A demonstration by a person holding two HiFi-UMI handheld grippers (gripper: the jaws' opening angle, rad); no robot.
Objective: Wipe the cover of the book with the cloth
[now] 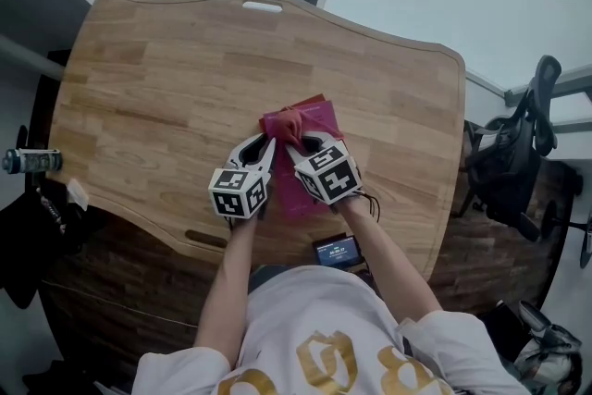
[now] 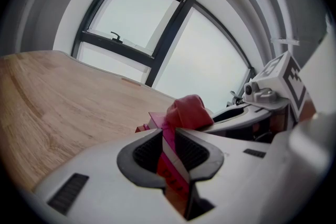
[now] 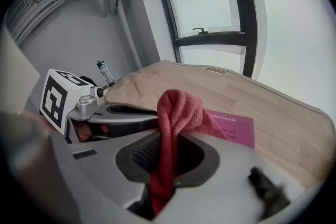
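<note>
**Wooden table [image 1: 139,106]: one book [image 1: 324,117], one cloth [image 1: 285,127], two grippers**

We hold the two grippers side by side over the table's near middle, marker cubes toward us. Our left gripper [image 1: 262,143] is closed tight on the book's near edge: the magenta cover and a pale strip of page edge sit pinched between its jaws. Our right gripper [image 1: 303,143], just beside it, is clamped on the cloth, a red terry bunch that runs down between the jaws and humps up ahead of them, over the book's cover. The book is thin and magenta, with small pale print on the cover; it lies flat, ahead of and under both tools. One bottle [image 1: 28,160] shows well to the left of the left gripper, past the table's edge.
</note>
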